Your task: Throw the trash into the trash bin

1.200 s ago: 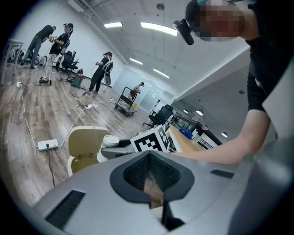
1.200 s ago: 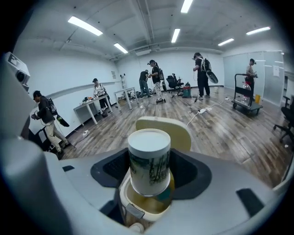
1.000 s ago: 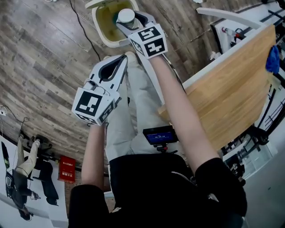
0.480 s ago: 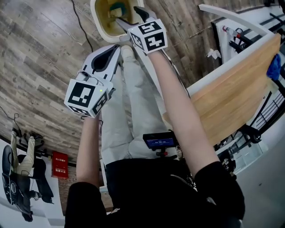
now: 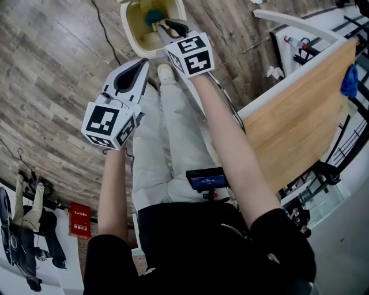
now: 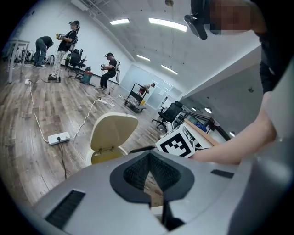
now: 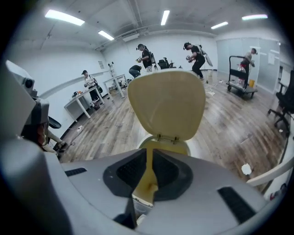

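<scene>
The cream trash bin (image 5: 130, 34) stands on the wood floor at the top of the head view, its lid (image 7: 167, 105) flipped up. A teal piece of trash (image 5: 153, 15) lies inside it. My right gripper (image 5: 167, 26) hangs over the bin's mouth (image 7: 163, 147). Its jaws are closing to a thin slit with nothing between them. My left gripper (image 5: 144, 62) is lower and to the left, short of the bin (image 6: 108, 137). Its tips meet and hold nothing.
A wooden table (image 5: 300, 115) with a blue cloth (image 5: 350, 80) stands at the right. A black cable (image 5: 106, 34) runs across the floor left of the bin, and a power strip (image 6: 58, 137) lies beyond. The person's shoe (image 5: 166, 72) is beside the bin. A paper scrap (image 7: 246, 169) lies on the floor.
A second ago my right gripper held a white round thing over the bin; it is gone from the jaws, which spread and have drawn nearly together. My left gripper slid left, away from the bin.
</scene>
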The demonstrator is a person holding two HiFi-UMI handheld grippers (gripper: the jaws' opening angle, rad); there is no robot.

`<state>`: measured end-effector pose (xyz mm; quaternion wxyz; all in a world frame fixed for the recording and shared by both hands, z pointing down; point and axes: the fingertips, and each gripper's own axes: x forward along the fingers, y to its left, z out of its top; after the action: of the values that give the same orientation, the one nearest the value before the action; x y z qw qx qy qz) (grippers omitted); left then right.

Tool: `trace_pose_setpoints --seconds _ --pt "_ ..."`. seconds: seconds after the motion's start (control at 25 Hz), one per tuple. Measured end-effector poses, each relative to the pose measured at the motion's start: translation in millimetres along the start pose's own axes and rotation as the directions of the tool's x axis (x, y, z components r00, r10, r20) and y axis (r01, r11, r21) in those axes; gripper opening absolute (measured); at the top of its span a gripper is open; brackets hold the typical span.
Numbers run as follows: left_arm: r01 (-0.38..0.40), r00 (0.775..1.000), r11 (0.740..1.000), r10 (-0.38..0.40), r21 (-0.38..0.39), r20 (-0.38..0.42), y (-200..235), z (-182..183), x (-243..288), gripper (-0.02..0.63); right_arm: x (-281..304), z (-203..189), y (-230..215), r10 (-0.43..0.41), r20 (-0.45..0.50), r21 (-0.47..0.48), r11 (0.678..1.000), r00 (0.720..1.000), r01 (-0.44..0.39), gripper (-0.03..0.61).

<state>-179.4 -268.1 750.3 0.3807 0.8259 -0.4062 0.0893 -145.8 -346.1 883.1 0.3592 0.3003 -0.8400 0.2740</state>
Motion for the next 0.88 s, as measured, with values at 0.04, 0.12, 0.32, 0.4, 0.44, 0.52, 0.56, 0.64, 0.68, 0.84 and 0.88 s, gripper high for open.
trace_pose_setpoints --seconds 0.04,0.12,0.32,0.4,0.44,0.52,0.56,0.64,0.68,0.84,0.88 --pt "0.002 1.000 1.000 -0.002 0.010 0.004 -2.9 6.7 -3.9 -0.005 -9.6 5.9 -0.2 -0.018 0.013 -0.015 1.000 1.000 0.018 0.017" --pt "0.008 1.000 0.999 -0.009 0.035 0.023 -9.9 24.4 -13.3 -0.005 -32.2 22.6 3.2 -0.024 0.049 -0.047 0.999 0.998 0.026 -0.002" --pt "0.004 0.999 0.993 -0.009 0.116 0.041 -55.7 70.2 -64.0 -0.005 -127.4 71.0 46.7 0.018 0.151 -0.136 0.991 0.988 0.002 -0.002" --pt "0.009 0.999 0.991 -0.015 0.136 0.046 -84.1 80.9 -90.9 -0.005 -182.1 85.6 66.5 0.024 0.210 -0.139 0.990 0.977 0.005 -0.002" --pt "0.007 0.998 0.988 -0.016 0.151 0.057 -94.7 89.9 -102.1 -0.005 -208.9 98.1 73.8 0.029 0.254 -0.143 0.990 0.967 0.008 -0.002" --pt "-0.007 0.995 0.981 -0.013 0.196 0.100 -107.6 117.7 -120.4 -0.005 -258.3 134.9 84.4 0.047 0.367 -0.144 0.990 0.929 0.007 -0.002" --pt "-0.016 0.992 0.977 -0.012 0.214 0.126 -113.9 131.6 -129.6 -0.005 -282.3 152.2 90.9 0.062 0.421 -0.136 0.991 0.905 -0.004 -0.002" --pt "-0.024 0.985 0.969 -0.019 0.248 0.169 -132.6 154.4 -149.4 -0.005 -329.9 178.2 109.0 0.093 0.511 -0.130 0.991 0.855 -0.031 -0.002" --pt "-0.024 0.982 0.962 -0.028 0.273 0.186 -145.4 164.1 -159.3 -0.005 -352.9 188.9 119.8 0.109 0.550 -0.139 0.990 0.828 -0.038 -0.002" --pt "-0.001 0.972 0.909 -0.098 0.418 0.216 -205.5 192.2 -197.0 -0.005 -429.0 224.4 167.2 0.180 0.666 -0.201 0.978 0.724 -0.059 -0.002" --pt "0.003 0.969 0.895 -0.113 0.446 0.220 -218.4 197.1 -206.8 -0.005 -441.7 230.1 179.8 0.197 0.679 -0.222 0.973 0.708 -0.058 -0.002"
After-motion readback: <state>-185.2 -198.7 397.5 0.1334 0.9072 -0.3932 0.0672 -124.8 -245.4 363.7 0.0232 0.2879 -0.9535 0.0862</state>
